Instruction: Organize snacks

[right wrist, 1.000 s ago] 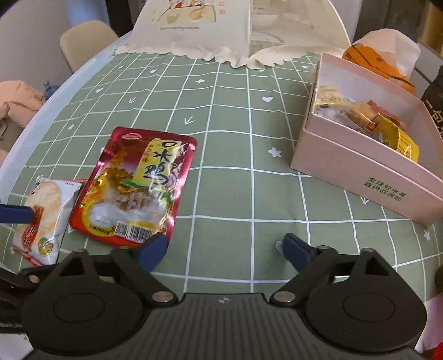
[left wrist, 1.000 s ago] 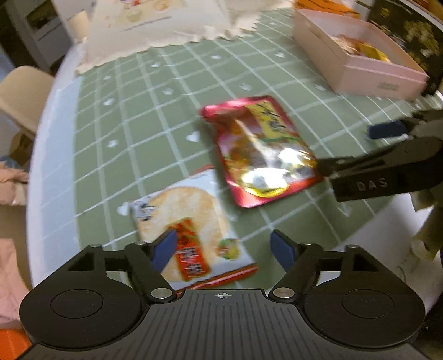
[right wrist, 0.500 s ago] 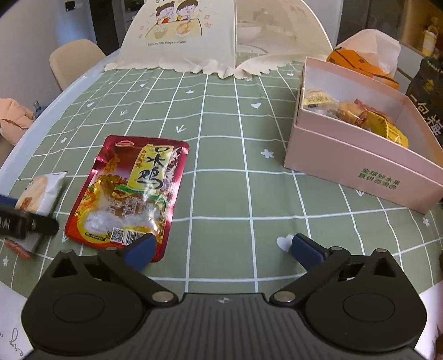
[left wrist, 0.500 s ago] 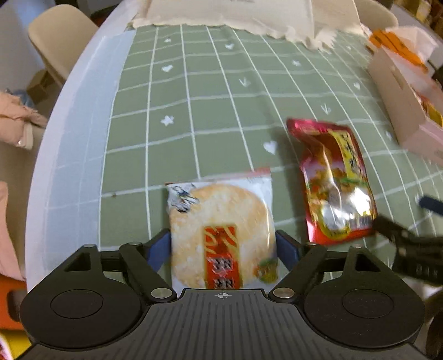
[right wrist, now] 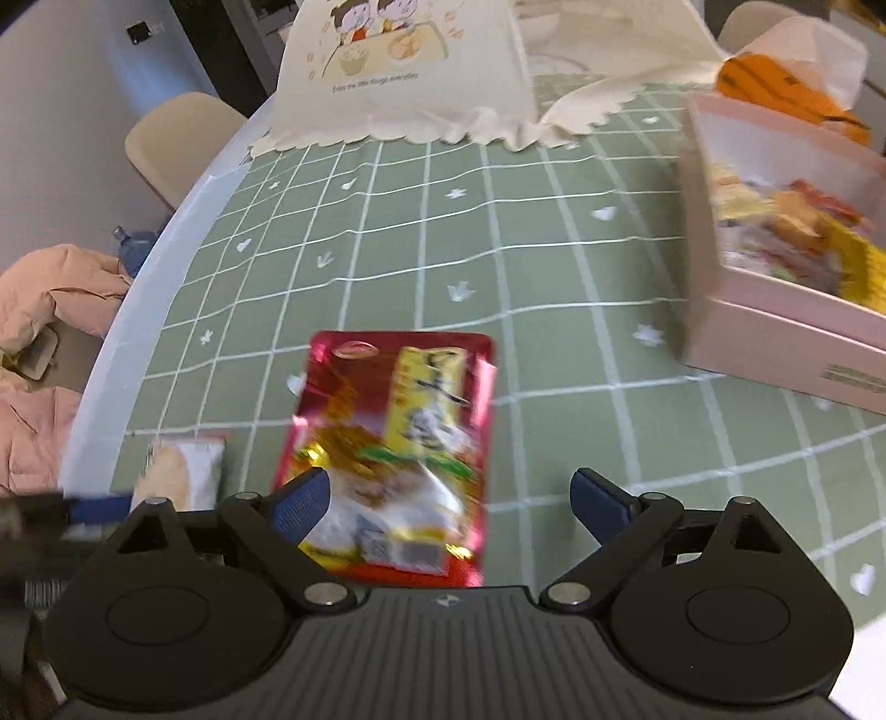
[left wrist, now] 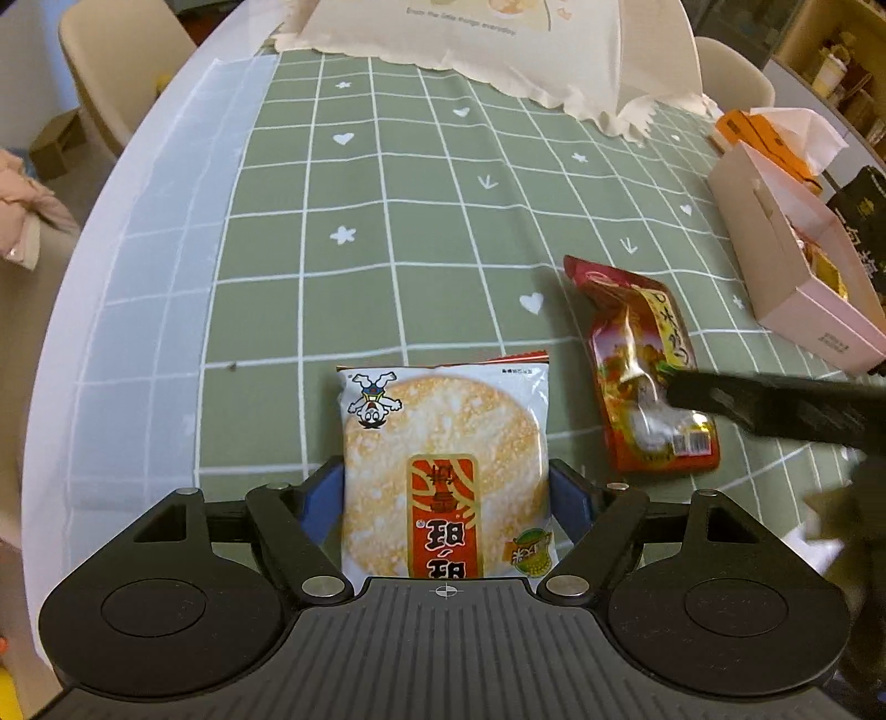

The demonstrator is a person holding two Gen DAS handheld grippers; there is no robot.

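A white rice-cracker packet [left wrist: 443, 471] lies flat on the green checked tablecloth [left wrist: 387, 232]. It sits between the blue pads of my left gripper [left wrist: 446, 498], which is open and brackets its two sides. To its right lies a red foil pouch [left wrist: 642, 376]. My right gripper [right wrist: 451, 495] hovers over the pouch [right wrist: 398, 443] with its jaws closing. The left pad overlaps the pouch's lower left edge, and the right pad is well clear of it. A pink box [right wrist: 775, 343] holding several snacks stands at the right.
A cream mesh food cover [left wrist: 498, 44] stands at the back of the table. An orange bag [right wrist: 786, 83] sits behind the pink box [left wrist: 803, 310]. The round table edge [left wrist: 111, 288] curves close on the left, with a beige chair [left wrist: 122, 61] and pink clothing [right wrist: 50, 310] beyond it.
My left gripper slid over the cracker packet, which now lies between its pads. My right gripper shifted left over the red pouch, whose lower part now sits between the fingers.
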